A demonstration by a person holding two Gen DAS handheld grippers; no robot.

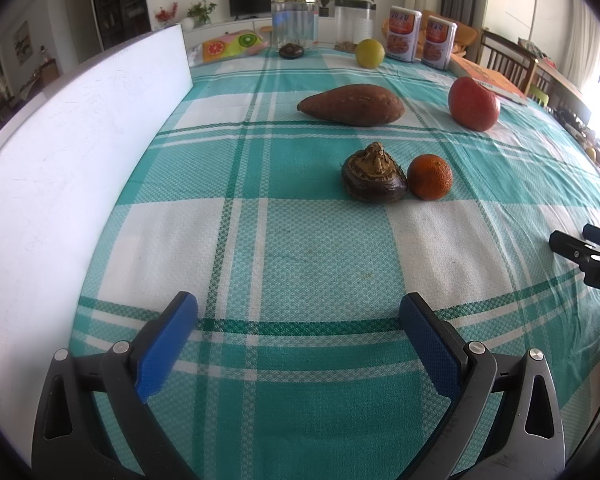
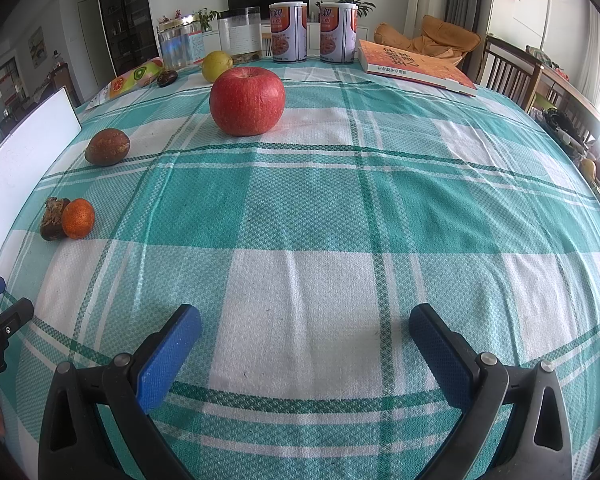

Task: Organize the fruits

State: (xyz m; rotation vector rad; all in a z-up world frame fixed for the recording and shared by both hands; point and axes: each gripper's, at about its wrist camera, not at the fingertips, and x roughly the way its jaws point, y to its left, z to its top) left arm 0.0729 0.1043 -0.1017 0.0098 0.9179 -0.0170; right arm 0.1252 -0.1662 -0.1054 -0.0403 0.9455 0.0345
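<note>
My left gripper [image 1: 299, 307] is open above the checked cloth, nothing between its blue pads. Ahead of it a small orange [image 1: 429, 177] touches a dark water chestnut [image 1: 374, 179]. Farther back lie a sweet potato [image 1: 353, 104], a red apple [image 1: 474, 105] at the right, a yellow-green lemon [image 1: 370, 53] and a second dark chestnut [image 1: 291, 51]. My right gripper [image 2: 305, 318] is also open and empty. In its view the red apple [image 2: 247, 101] sits ahead left, the lemon [image 2: 217, 65] behind it, the orange [image 2: 78, 218] and chestnut [image 2: 53, 219] far left, the sweet potato [image 2: 107, 146] end-on.
A white board [image 1: 60, 160] lies along the table's left edge. At the back stand a clear jar [image 1: 294, 20], two printed cans [image 2: 314, 32], a fruit-print pouch [image 1: 232, 45] and an orange book [image 2: 414, 65]. Wooden chairs [image 2: 512, 68] stand to the right.
</note>
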